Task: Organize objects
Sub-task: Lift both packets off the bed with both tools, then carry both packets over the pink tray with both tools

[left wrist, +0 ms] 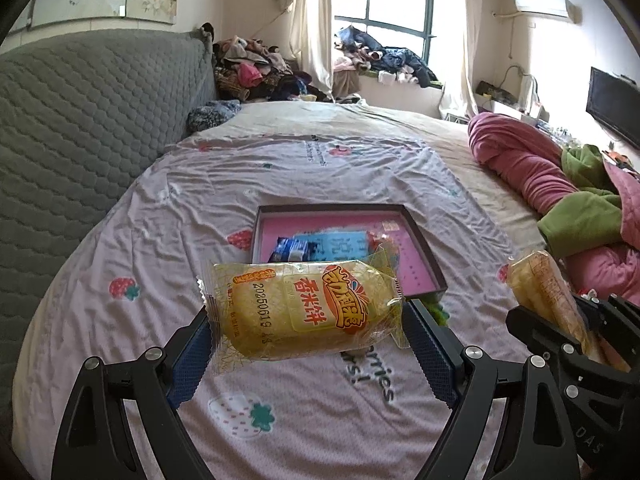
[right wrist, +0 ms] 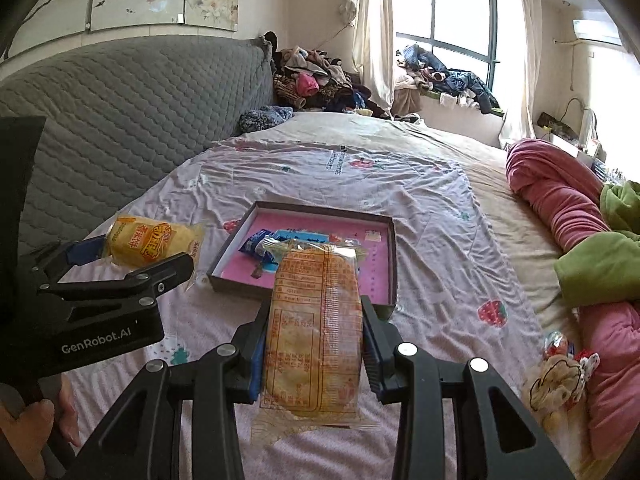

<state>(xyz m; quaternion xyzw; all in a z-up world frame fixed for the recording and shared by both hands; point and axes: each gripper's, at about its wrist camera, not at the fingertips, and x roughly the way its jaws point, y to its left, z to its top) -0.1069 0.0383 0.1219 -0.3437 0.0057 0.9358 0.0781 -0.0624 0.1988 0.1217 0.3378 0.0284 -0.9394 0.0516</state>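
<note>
Left wrist view: left claw (left wrist: 308, 340) angled downward, clamping yellow snack pack (left wrist: 304, 308) crosswise; right claw (right wrist: 312, 360) likewise grips orange-printed pack (right wrist: 314, 332).

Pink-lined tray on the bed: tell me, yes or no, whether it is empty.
No, the pink-lined tray already holds a blue snack packet and another pale blue packet beside it.

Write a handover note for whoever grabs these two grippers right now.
Left gripper: shut on yellow rice cake packet, held sideways above the bed sheet.
Right gripper: shut on second rice cake packet, held lengthwise, label side up.
Pink-lined box lies open on the sheet ahead, already holding blue packets.
Left: place both packets in the box. Small toys lie by the pink quilt.
</note>
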